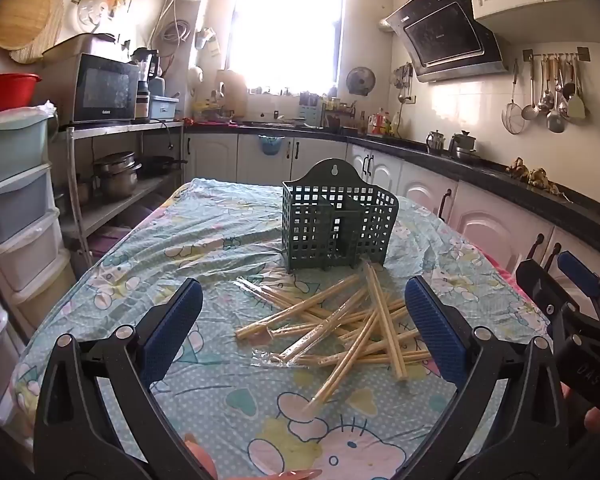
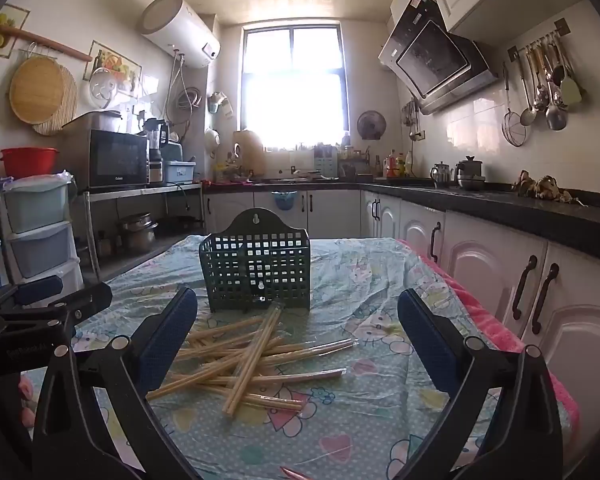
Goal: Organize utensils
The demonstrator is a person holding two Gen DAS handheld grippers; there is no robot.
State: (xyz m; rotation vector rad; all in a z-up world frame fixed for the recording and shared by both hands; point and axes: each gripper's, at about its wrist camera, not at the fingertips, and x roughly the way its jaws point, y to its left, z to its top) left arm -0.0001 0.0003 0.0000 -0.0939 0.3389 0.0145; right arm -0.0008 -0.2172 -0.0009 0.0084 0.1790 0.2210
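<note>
— Kitchen table (image 1: 148, 248), cartoon cloth; what's on it?
— One green basket (image 1: 336, 220); a chopstick pile (image 1: 340, 320) before it, too tangled to count.
— Grippers?
— Left gripper (image 1: 304, 320) and right gripper (image 2: 298, 328) gape wide, empty.

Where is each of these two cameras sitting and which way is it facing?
Left wrist: on the left gripper, looking along its open fingers over the table at the chopsticks and green basket; the right gripper shows at the right edge.
Right wrist: on the right gripper, facing the same way; the left gripper shows at the left edge.
Shared: chopsticks, basket, tablecloth, window.
</note>
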